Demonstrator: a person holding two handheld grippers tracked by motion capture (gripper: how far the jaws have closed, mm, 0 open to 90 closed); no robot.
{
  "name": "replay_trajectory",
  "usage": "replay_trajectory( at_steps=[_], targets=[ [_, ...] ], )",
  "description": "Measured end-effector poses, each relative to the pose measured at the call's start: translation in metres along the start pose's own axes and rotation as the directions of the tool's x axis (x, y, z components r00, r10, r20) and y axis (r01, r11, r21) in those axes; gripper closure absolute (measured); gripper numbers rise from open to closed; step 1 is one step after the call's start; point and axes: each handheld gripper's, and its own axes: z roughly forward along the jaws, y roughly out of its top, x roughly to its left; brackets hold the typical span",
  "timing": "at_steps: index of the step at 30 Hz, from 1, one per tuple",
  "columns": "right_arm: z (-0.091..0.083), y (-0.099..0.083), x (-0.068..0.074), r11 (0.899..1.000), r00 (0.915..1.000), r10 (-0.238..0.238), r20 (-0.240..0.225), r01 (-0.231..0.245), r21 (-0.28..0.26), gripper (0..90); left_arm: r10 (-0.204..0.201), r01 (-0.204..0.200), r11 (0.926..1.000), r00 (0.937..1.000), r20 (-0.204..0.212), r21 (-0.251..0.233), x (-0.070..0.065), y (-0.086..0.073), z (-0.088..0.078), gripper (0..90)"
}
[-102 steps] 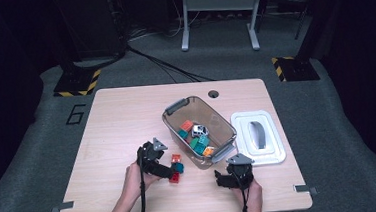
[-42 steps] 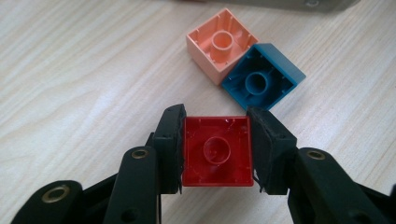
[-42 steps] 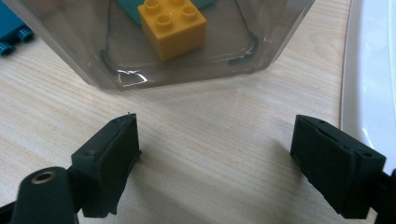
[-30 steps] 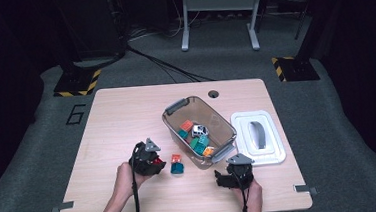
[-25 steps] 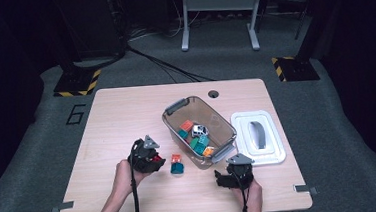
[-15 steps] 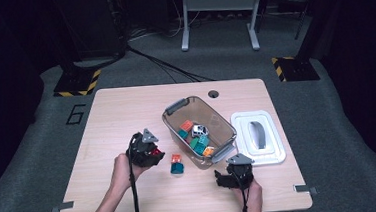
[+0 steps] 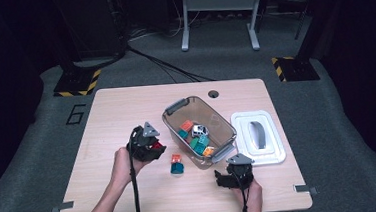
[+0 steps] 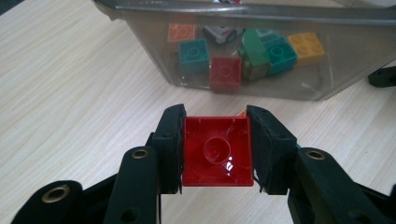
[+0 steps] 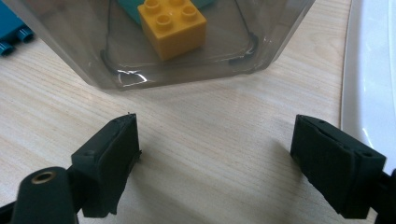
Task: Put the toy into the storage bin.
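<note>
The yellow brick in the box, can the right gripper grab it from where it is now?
Probably not yet. The right gripper is open and empty, but the clear box's wall stands between its jaws and the yellow brick. It would likely have to lift and reach in over the rim.

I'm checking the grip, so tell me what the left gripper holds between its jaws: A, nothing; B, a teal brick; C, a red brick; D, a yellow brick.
C: in the left gripper view, the left gripper is clamped on a red brick, its hollow underside facing the camera.
</note>
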Motion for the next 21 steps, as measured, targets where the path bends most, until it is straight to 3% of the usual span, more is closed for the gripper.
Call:
replay_trajectory(
  at_steps=[17,21],
  targets=[
    [0.0,0.0,0.0,1.0,1.0,-0.002,-0.002,0.002,0.001,15.0,0.016,-0.016,0.9993,0.9998,-0.013,-0.035,0.006,0.023,-0.014,59.0],
    [0.0,0.0,0.0,1.0,1.0,-0.001,-0.002,0.001,0.001,15.0,0.017,-0.018,0.9983,0.9997,-0.016,-0.055,0.011,0.035,-0.018,59.0]
  ],
)
